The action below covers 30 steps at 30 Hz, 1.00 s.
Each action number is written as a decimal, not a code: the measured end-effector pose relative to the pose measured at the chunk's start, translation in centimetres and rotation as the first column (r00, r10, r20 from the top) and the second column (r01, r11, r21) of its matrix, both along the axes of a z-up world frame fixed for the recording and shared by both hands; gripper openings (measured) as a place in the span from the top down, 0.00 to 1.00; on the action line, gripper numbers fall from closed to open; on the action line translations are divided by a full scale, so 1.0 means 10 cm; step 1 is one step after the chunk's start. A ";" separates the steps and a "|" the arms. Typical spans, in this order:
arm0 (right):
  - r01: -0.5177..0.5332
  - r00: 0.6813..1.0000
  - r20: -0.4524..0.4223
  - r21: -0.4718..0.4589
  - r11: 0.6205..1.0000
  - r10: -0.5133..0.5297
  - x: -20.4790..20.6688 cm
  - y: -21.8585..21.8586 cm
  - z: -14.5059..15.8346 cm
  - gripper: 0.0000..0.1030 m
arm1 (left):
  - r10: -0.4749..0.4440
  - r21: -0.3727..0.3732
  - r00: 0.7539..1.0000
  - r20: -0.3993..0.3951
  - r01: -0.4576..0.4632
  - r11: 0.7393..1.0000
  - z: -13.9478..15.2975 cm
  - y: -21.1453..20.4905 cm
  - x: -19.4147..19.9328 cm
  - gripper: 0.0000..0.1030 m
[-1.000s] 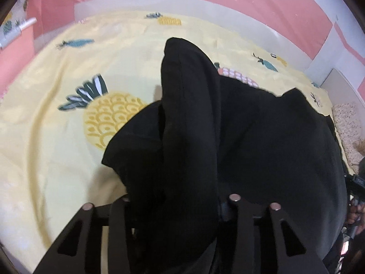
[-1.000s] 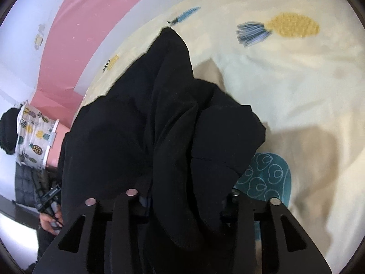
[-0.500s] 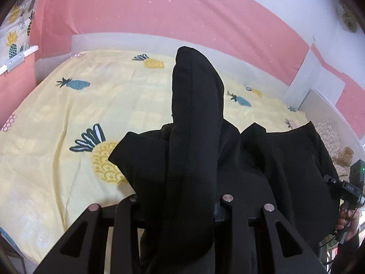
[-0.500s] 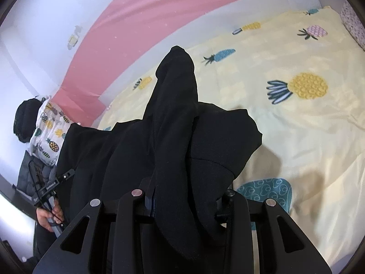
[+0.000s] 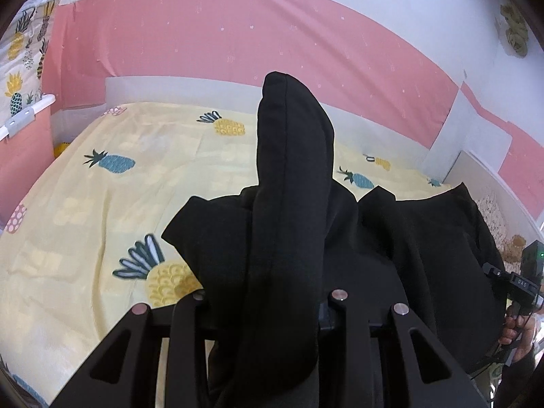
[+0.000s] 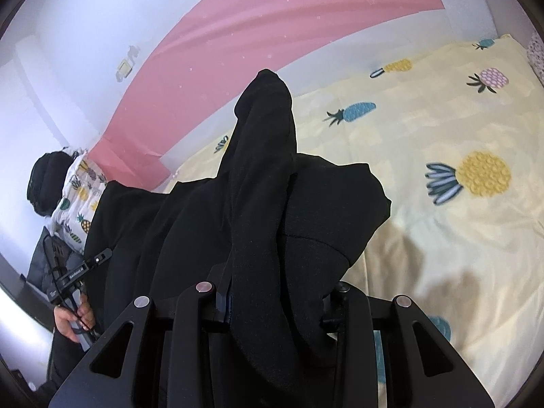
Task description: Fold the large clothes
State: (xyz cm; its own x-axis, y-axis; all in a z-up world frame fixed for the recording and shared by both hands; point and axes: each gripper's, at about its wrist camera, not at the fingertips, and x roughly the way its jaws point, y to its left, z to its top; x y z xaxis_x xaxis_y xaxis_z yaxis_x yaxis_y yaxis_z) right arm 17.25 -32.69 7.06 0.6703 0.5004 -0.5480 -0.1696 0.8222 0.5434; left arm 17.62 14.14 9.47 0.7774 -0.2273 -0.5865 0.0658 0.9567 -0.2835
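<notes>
Garment: black garment [image 5: 289, 238], soft, floppy and thick, hangs bunched between both claws above the bed.
Left claw [image 5: 268, 302]: clamped on a thick fold.
Right claw [image 6: 272, 292]: likewise clamped.
Hold: probably better at edges, spread apart.
Bed: pineapple sheet [image 5: 102, 204].

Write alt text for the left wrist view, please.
The left gripper clamps a bunched fold of black garment that rises above a yellow pineapple-print bedsheet. The cloth stretches right to a hand holding the other gripper, with a pink wall behind.
</notes>
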 end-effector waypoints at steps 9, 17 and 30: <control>0.065 0.997 0.040 -0.036 0.997 -0.064 0.45 -0.44 0.29 0.68 | -0.065 -0.019 0.997 0.046 0.066 0.998 0.33 -0.49 0.61 0.67; 0.186 0.982 0.053 -0.076 0.980 -0.183 0.96 -1.15 0.39 0.68 | -0.146 -0.016 0.988 0.054 0.147 0.989 0.42 -1.35 1.40 0.67; 0.275 0.959 -0.030 -0.120 0.954 -0.280 1.91 -1.84 -0.27 0.68 | -0.184 -0.053 0.983 -0.005 0.184 0.982 -0.24 -2.14 2.57 0.67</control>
